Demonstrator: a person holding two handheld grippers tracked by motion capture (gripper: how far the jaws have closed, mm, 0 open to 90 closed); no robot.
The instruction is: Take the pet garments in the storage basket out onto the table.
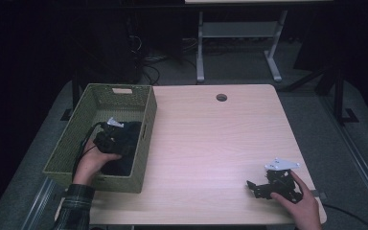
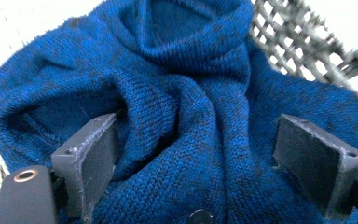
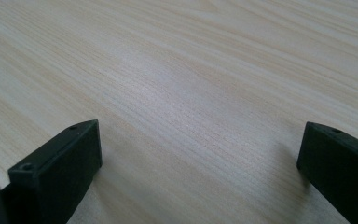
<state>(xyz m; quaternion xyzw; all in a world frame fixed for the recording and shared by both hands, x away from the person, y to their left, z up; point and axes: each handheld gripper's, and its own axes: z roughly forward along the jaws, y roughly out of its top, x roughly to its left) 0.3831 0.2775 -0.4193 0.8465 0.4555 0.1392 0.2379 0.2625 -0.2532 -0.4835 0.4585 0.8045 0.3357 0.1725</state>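
1. The table [image 1: 211,143], a pale wood top, takes up the middle of the high view, with a small round hole [image 1: 221,97] near its far edge at upper centre.
2. The woven green basket [image 1: 141,143] stands on the table's left edge, in the left half of the high view. In the left gripper view its open weave crosses the upper right corner.
3. The blue knitted sweater [image 2: 182,93] lies crumpled inside the basket. In the high view it is a dark heap [image 1: 129,139] in the basket's lower right part, partly under the left gripper.
4. The left hand [image 1: 93,163] comes up from the bottom left of the high view, a plaid sleeve [image 1: 74,206] behind it, and reaches over the basket's near wall.
5. The right hand [image 1: 299,203] rests at the lower right of the high view, near the table's front right corner.
6. The left gripper [image 1: 109,136] is down in the basket on the sweater. In the left gripper view its 2 jaws stand wide apart with folds of knit bulging between them, not pinched.
7. The right gripper [image 1: 252,187] lies low on the bare table at lower right, well apart from the basket. In the right gripper view its 2 jaws are spread wide, with only wood grain between them.
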